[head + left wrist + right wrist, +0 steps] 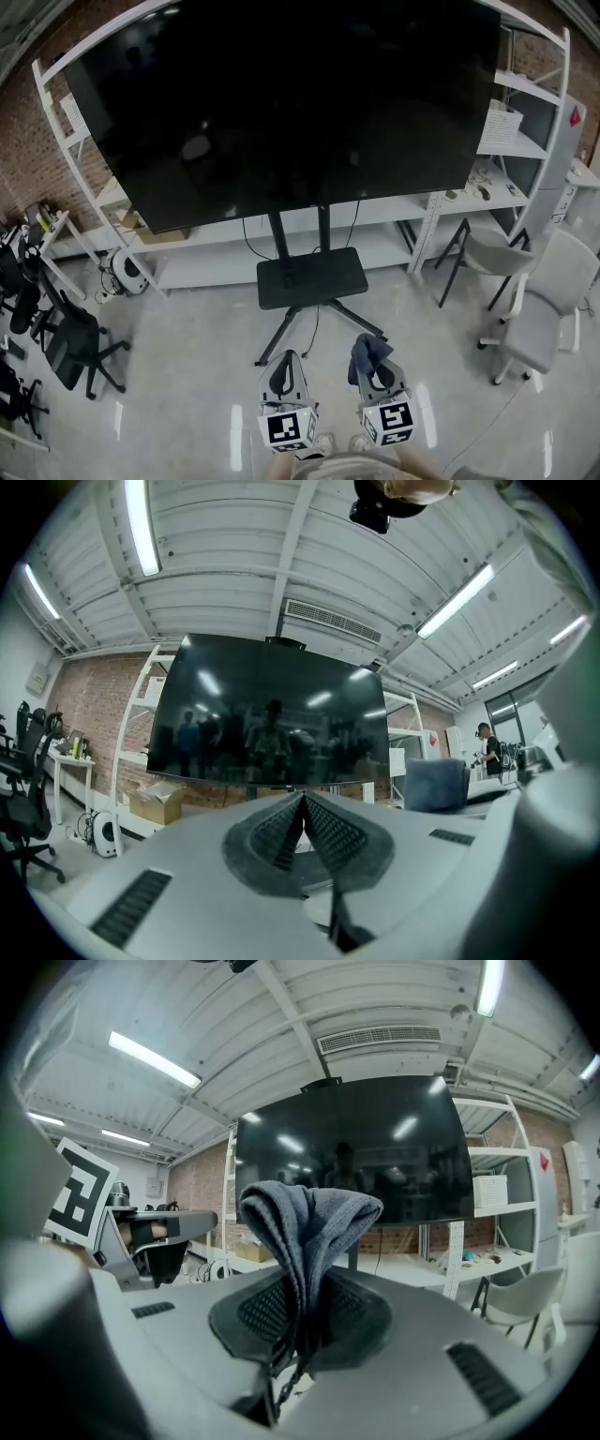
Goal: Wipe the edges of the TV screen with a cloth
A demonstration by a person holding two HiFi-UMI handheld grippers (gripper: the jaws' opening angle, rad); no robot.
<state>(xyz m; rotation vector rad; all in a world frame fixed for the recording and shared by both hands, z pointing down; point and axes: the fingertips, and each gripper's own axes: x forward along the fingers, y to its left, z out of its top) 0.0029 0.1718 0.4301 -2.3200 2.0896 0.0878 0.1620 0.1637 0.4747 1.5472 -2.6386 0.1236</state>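
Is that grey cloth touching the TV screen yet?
Apart. The head view shows the cloth, clamped in the right gripper, held low with bare floor between it and the TV screen.

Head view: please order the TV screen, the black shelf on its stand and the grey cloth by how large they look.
1. TV screen, by far the largest.
2. black shelf.
3. grey cloth, smallest, though it is bunched up and nearest the camera.

The floor (187, 361) before the TV (281, 103) is open on both sides. The stand base (311, 278) and its legs block the middle; black chairs (66, 342) crowd the left, grey chairs (539, 314) the right.
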